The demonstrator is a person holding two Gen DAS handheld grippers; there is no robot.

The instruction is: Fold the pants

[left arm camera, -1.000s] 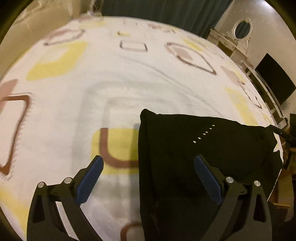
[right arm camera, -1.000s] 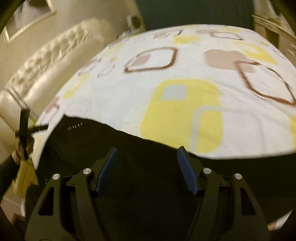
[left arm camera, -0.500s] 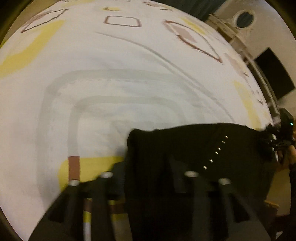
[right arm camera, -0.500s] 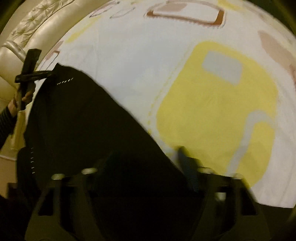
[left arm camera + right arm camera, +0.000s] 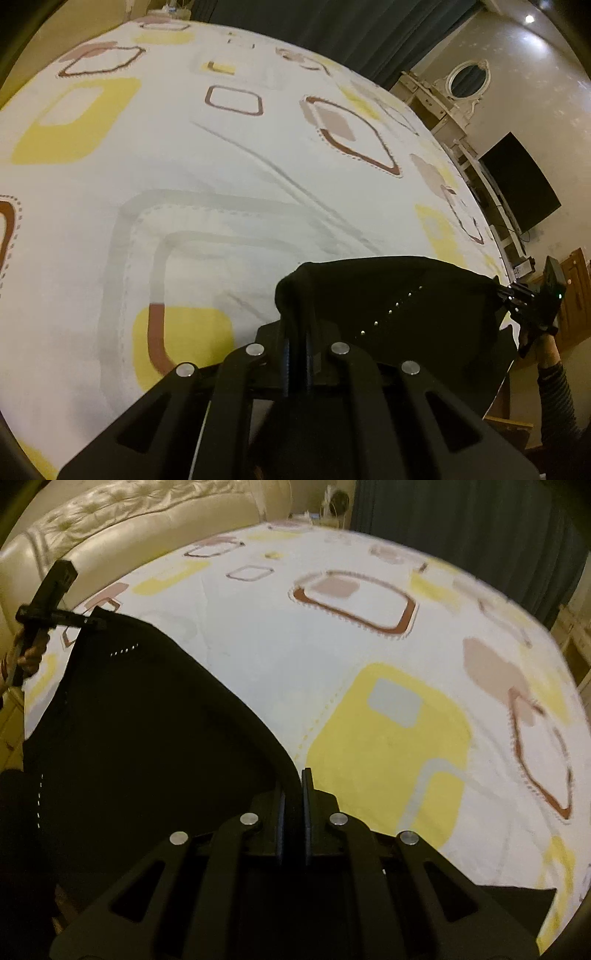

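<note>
Black pants (image 5: 406, 310) with a short row of white stitches hang stretched between both grippers above a patterned bedspread (image 5: 184, 166). My left gripper (image 5: 297, 347) is shut on one corner of the cloth, which bunches over its fingertips. From the right wrist view the pants (image 5: 147, 738) spread to the left, and my right gripper (image 5: 293, 794) is shut on their edge. The other gripper shows at the far end of the cloth in each view, at the right edge (image 5: 532, 306) and at the upper left (image 5: 48, 602), each held by a hand.
The white bedspread with yellow and brown squares fills both views. A cream tufted headboard (image 5: 129, 520) lies at the back left. Dark curtains (image 5: 461, 528), a dresser with an oval mirror (image 5: 467, 79) and a black screen (image 5: 517, 184) stand beyond the bed.
Both grippers went from open over the flat pants to shut on the cloth. The gripped edges have since lifted off the bedspread, and the pants now hang taut between them.
</note>
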